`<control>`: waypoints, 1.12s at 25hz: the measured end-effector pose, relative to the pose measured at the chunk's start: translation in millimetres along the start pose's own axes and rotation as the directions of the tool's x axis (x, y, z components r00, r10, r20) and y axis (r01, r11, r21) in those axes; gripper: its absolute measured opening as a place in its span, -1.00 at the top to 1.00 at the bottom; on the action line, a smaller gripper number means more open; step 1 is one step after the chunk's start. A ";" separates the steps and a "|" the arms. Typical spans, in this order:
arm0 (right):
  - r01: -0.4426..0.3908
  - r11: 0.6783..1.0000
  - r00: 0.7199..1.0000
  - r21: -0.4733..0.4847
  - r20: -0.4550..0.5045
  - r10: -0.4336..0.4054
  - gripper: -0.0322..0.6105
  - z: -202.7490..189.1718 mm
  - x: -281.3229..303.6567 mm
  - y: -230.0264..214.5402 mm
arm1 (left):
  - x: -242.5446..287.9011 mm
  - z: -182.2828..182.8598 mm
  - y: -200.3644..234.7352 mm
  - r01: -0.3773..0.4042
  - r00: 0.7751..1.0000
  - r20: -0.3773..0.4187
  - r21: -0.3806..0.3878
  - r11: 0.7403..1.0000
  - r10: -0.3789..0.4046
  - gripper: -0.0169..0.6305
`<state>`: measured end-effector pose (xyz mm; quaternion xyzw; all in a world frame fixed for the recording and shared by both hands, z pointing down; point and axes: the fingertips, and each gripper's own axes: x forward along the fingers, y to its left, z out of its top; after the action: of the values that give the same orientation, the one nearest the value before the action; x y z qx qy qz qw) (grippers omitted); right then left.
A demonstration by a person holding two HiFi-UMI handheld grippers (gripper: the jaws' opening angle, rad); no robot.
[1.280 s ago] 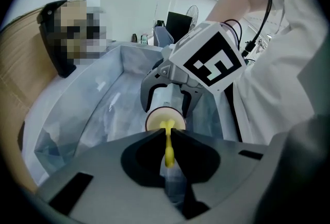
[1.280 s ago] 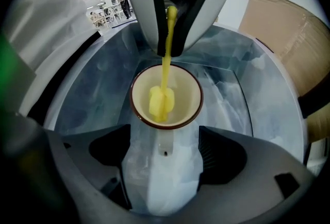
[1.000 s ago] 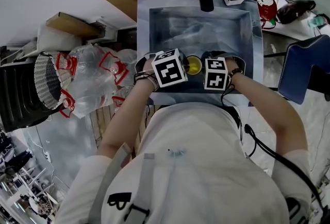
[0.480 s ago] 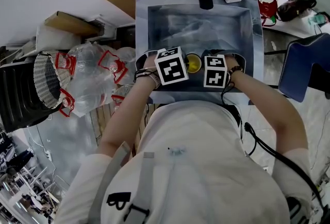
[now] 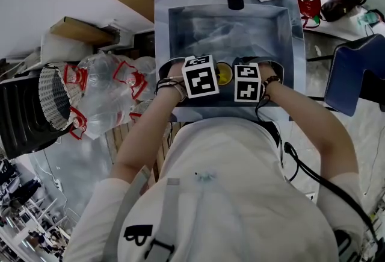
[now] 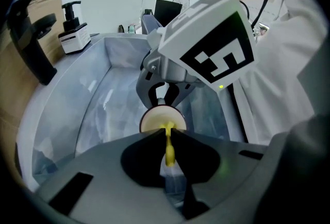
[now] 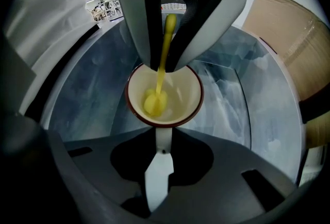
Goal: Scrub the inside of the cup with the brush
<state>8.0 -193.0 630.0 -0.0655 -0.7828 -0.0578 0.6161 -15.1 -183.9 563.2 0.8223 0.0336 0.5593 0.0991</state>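
cup (image 7: 181, 98) | right gripper (image 7: 163, 147) just closed on handle (image 7: 163, 138) | left gripper (image 6: 165, 134) pinches brush (image 6: 168, 151) | right gripper view: tip (image 7: 153, 103) inside

Head cam sits way up top, staring steeply down over the person (image 5: 228, 188) at the sink (image 5: 163, 32). Both gripper views ride super close, facing each other from opposite sides, and they share the cup (image 7: 183, 95) and that sink.

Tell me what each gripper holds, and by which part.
Left gripper: the brush, by its handle. Right gripper: the cup, by its handle, its jaws having just been closing on it.
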 end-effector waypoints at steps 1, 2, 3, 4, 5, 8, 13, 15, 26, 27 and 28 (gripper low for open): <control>0.001 1.000 1.000 0.000 -0.001 -0.001 0.71 0.2 0.0 0.0 | -0.3 2.5 1.0 -0.005 1.000 0.010 0.004 1.000 0.005 0.84; 0.002 1.000 1.000 -0.001 -0.002 -0.002 0.71 0.4 -0.1 -0.1 | -0.7 5.7 2.3 -0.012 1.000 0.020 0.009 1.000 0.012 0.84; 0.003 1.000 1.000 -0.001 -0.003 -0.003 0.71 0.5 -0.3 -0.1 | -1.2 9.0 4.1 -0.020 0.999 0.030 0.015 1.000 0.020 0.84; 0.004 1.000 1.000 -0.002 -0.005 -0.004 0.71 0.6 -0.5 -0.2 | -1.7 11.9 6.5 -0.032 0.999 0.035 0.022 0.999 0.031 0.84; 0.004 1.000 1.000 -0.003 -0.006 -0.004 0.71 0.6 -0.7 -0.3 | -1.9 14.1 9.2 -0.046 0.998 0.034 0.031 0.998 0.045 0.84; 0.003 1.000 1.000 -0.005 -0.007 -0.003 0.71 0.9 -0.1 0.1 | -1.1 14.9 14.7 -0.075 0.997 0.006 0.067 0.995 0.075 0.84; 0.006 1.000 1.000 -0.006 -0.007 -0.006 0.71 0.2 -0.8 0.4 | -4.1 9.2 20.0 -0.101 0.993 -0.044 0.091 0.991 0.105 0.84; 0.006 1.000 1.000 -0.009 -0.009 -0.006 0.71 0.1 -0.9 0.7 | -6.7 4.0 20.5 -0.102 0.992 -0.062 0.093 0.990 0.108 0.84; -0.006 1.000 1.000 -0.029 0.000 0.006 0.71 5.2 1.5 -0.5 | -2.2 -14.0 -10.4 0.007 0.994 -0.108 0.189 0.982 0.013 0.84; -0.007 0.999 1.000 -0.033 -0.001 0.007 0.71 5.8 1.3 -0.6 | -2.1 -14.7 -10.8 0.009 0.995 -0.098 0.183 0.983 0.009 0.84; -0.007 0.999 1.000 -0.036 -0.003 0.007 0.71 6.2 1.0 -0.8 | -1.6 -15.4 -9.5 0.007 0.996 -0.092 0.174 0.985 0.009 0.84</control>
<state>1.8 -192.6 629.6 -0.0793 -0.7806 -0.0697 0.6160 -29.4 -172.9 565.3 0.8012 0.0864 0.5916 0.0251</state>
